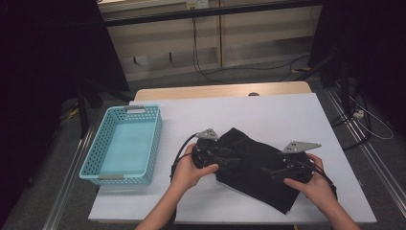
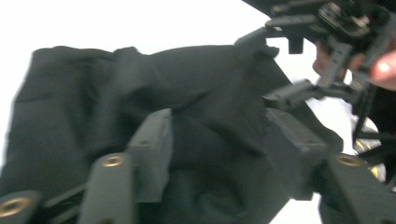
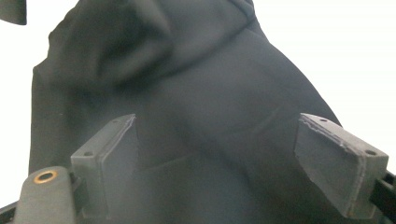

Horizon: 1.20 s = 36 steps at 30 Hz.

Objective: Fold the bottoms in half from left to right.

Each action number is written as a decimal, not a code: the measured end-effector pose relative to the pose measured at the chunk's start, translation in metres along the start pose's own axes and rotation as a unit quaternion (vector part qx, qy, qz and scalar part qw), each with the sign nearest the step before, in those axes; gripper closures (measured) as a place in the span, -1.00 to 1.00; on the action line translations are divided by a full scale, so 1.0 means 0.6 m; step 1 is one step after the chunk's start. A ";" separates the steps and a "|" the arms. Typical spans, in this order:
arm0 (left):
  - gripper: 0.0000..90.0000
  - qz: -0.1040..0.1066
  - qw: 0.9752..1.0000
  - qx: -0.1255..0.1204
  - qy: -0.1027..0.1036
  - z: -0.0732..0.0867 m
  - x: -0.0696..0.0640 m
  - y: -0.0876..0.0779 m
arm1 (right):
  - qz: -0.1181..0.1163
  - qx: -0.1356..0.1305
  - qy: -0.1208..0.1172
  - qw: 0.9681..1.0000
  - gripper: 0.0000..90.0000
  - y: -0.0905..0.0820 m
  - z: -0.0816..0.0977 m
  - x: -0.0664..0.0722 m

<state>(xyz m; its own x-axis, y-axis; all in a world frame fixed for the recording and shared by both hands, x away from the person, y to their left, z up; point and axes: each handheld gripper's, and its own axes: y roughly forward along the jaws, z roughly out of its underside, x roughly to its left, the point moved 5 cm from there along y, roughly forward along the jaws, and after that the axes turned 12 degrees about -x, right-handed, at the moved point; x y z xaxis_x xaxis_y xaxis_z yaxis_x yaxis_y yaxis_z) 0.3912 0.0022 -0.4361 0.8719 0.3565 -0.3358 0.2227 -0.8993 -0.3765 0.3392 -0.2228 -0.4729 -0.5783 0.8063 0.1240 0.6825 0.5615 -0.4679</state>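
Two grippers sit over the black garment [image 1: 258,167], bunched mid-table right of the blue basket [image 1: 125,143]. Left gripper [image 2: 215,144] jaws apart around cloth, unclamped; right gripper [image 3: 215,163] jaws wide, holding nothing. Judged early: folding unfinished, basket unfilled.

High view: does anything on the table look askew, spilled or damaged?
Nothing spilled or damaged. The black cloth lies rumpled and slanted across the white table, its near corner close to the front edge. The basket sits upright at the left, its near end slightly over the table's front edge.
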 end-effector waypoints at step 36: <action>-0.60 -0.155 0.987 0.002 0.027 0.010 0.100 -0.078 | -0.045 0.028 -0.080 0.995 0.16 0.122 -0.033 0.106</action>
<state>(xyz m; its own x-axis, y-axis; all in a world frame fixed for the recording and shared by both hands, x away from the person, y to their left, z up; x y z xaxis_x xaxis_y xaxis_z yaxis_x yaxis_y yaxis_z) 0.4305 0.0673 -0.4439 0.7836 0.6010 -0.1571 0.4815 -0.7474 -0.4577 0.3612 -0.1267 -0.4819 -0.7024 0.7112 0.0291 0.6016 0.6150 -0.5097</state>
